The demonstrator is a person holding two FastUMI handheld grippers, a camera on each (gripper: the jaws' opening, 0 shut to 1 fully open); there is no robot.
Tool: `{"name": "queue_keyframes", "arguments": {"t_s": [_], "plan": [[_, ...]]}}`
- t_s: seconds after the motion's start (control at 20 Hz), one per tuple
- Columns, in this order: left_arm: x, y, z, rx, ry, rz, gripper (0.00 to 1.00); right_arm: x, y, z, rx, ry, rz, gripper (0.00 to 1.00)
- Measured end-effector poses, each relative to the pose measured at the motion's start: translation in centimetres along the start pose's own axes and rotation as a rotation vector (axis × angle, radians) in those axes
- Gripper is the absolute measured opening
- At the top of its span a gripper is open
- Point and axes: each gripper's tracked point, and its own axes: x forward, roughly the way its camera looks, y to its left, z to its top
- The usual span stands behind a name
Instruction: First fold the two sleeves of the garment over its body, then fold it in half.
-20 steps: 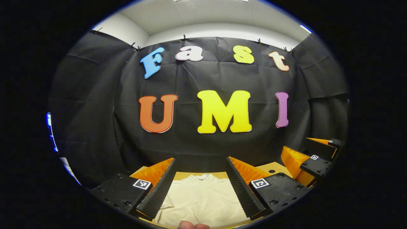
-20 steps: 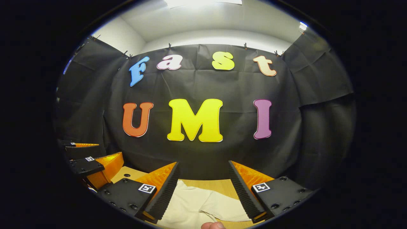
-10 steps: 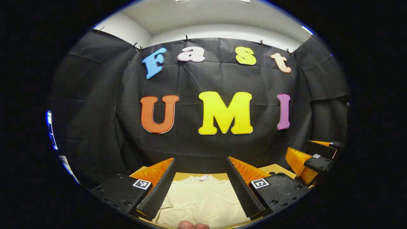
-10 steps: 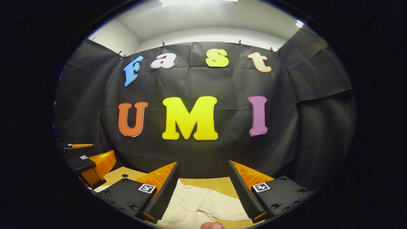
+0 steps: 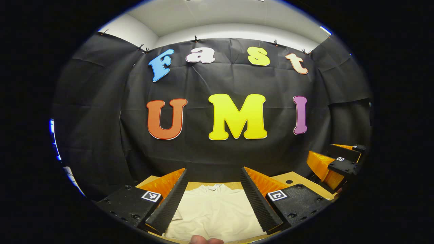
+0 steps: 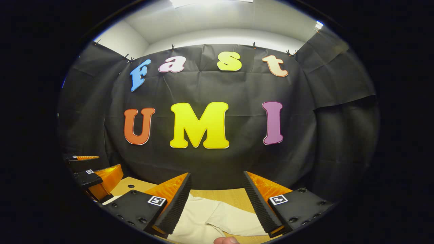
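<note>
Cream garment (image 5: 213, 211) on wooden table (image 6: 223, 195) — both grippers (nothing held) wide apart.

Both cams low, facing wall, sharing garment (image 5: 213, 213).

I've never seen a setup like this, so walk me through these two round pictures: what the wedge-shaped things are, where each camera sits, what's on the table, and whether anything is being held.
There is no robot arm here. A person holds a two-finger gripper in each hand, and a fisheye camera rides on each one, looking forward along its fingers. In the left gripper view, the two wedges at the bottom are the left gripper, jaws apart; the right gripper appears farther off at the right edge. The right gripper view likewise shows the right gripper, also open.

A cream garment lies flat on a wooden table, collar away from the camera. One sleeve spreads out sideways, not yet folded. Nothing is held: both grippers hover above the cloth. A fingertip peeks in at the bottom edge.
</note>
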Motion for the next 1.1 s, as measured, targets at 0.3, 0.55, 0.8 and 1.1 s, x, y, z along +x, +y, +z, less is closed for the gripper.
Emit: {"name": "queue_keyframes", "arguments": {"t_s": [0.3,0.55,0.8,1.1], "plan": [[-0.4,-1.0,-1.3,0.017,0.039,-0.010,0.98,-0.2,-4.0,-1.8,-0.026,0.046,-0.007,0.94],[-0.9,-2.5,-2.7,0.064,0.073,-0.034,0.98,-1.2,-9.4,-3.8,-0.041,0.105,-0.013,0.94],[-1.3,-4.8,-4.7,0.061,0.138,-0.086,0.98,-3.1,-16.1,-8.3,-0.096,0.231,-0.038,0.94],[-1.8,-8.3,-7.5,0.062,0.242,-0.152,0.98,-5.4,-24.9,-18.5,-0.083,0.513,-0.097,0.94]]}}
